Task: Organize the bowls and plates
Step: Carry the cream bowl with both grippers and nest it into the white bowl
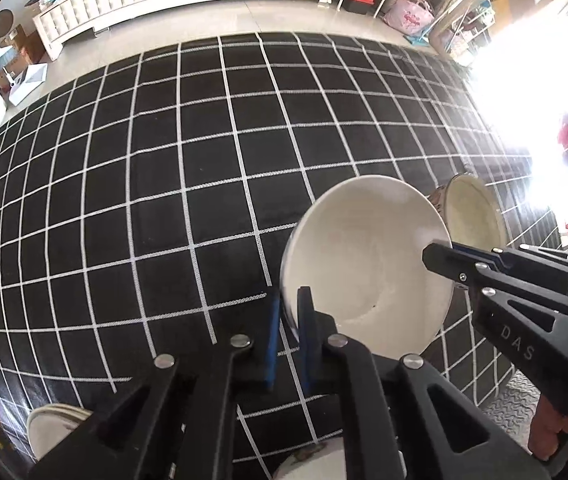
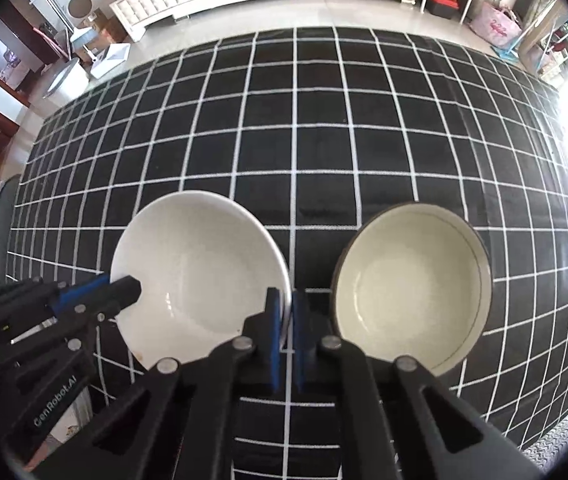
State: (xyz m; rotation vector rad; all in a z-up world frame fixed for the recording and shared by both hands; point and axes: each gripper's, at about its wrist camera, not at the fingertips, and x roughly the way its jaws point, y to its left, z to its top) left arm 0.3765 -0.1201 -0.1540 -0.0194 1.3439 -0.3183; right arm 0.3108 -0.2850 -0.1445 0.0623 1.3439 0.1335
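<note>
Left gripper (image 1: 287, 312) clamped on the near-left rim of the round white ceramic bowl (image 1: 364, 264), rim pinched between my blue pads. Right gripper (image 2: 288, 312) clamped on the opposite rim of the same bowl, one pad inside, one outside. Bowl mouth faces up, sits between both grippers over the black counter cloth with white grid (image 2: 324, 140); can't tell if it touches the cloth. Round cream bowl with dark rim (image 2: 412, 292) stands upright just right of my right gripper, apart from the white bowl.
</note>
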